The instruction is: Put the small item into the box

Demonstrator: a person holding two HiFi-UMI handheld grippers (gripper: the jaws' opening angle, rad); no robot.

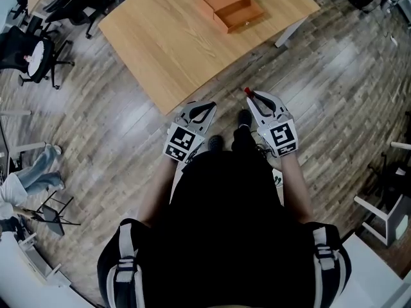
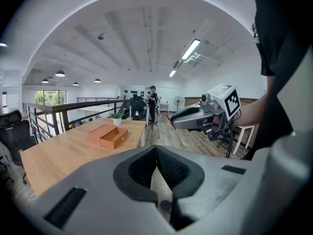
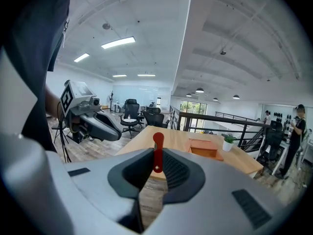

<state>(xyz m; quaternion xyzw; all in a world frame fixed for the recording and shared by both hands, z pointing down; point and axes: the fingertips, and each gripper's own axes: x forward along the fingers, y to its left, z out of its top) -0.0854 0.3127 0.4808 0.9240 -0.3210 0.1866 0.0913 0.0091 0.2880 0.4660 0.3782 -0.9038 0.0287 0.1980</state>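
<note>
Person seen from above, standing on a grey-brown plank floor (image 1: 334,76) and holding a grey plastic tool in each hand just short of a pale wooden counter (image 1: 173,37). The right tool (image 1: 250,94) was pinched on the small item (image 3: 157,153), a thin, flat red strip with a rounded top. It stood upright between ribbed black pads (image 3: 178,170) with its tip clear, probably so it could go into the box end first. The left tool (image 1: 207,108) was pressed together on nothing and hung just beside the right one, apparently idle. The box (image 1: 232,6), matte terracotta with a drawer-like tray pulled out and open upward, sat at the counter's far end, well apart from both tools. The item was not yet near it.
</note>
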